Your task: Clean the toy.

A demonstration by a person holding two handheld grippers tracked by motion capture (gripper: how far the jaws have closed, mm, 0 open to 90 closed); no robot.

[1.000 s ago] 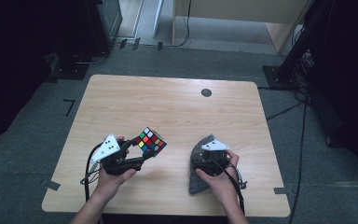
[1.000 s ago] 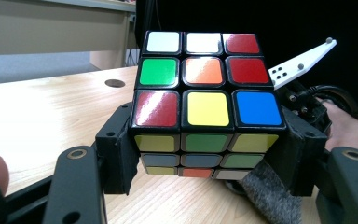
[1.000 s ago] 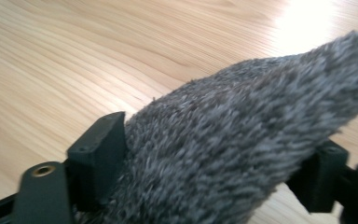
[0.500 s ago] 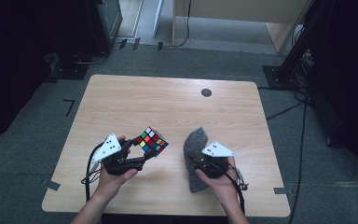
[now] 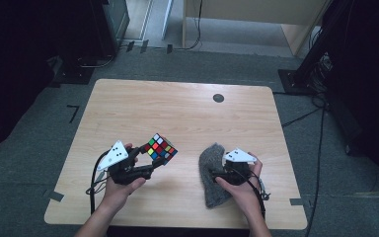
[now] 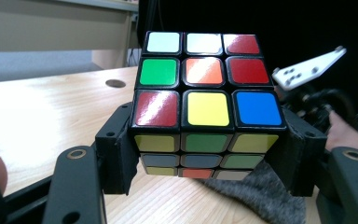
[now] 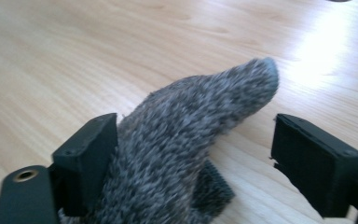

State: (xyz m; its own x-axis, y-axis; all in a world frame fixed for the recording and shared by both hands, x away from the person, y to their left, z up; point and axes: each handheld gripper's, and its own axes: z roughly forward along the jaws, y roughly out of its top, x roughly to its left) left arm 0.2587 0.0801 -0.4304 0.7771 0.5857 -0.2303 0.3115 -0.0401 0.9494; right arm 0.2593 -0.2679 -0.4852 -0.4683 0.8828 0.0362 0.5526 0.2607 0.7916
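Left gripper (image 6: 205, 154) squeezed tight on cube (image 6: 204, 100), held up over table (image 5: 177, 108) near left, right gripper (image 7: 191, 154) just opening, jaws wide apart, cloth (image 7: 186, 135) between them, touching left jaw, near right

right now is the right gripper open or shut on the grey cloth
Open: the right gripper jaws have just been opening; the grey cloth touches one pad, clear of the other.

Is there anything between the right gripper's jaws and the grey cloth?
Nothing visible. The right gripper has just been opening and its jaws stand wide, with the grey cloth bunched up between them: it lies against one jaw, and a gap of bare table shows before the other.
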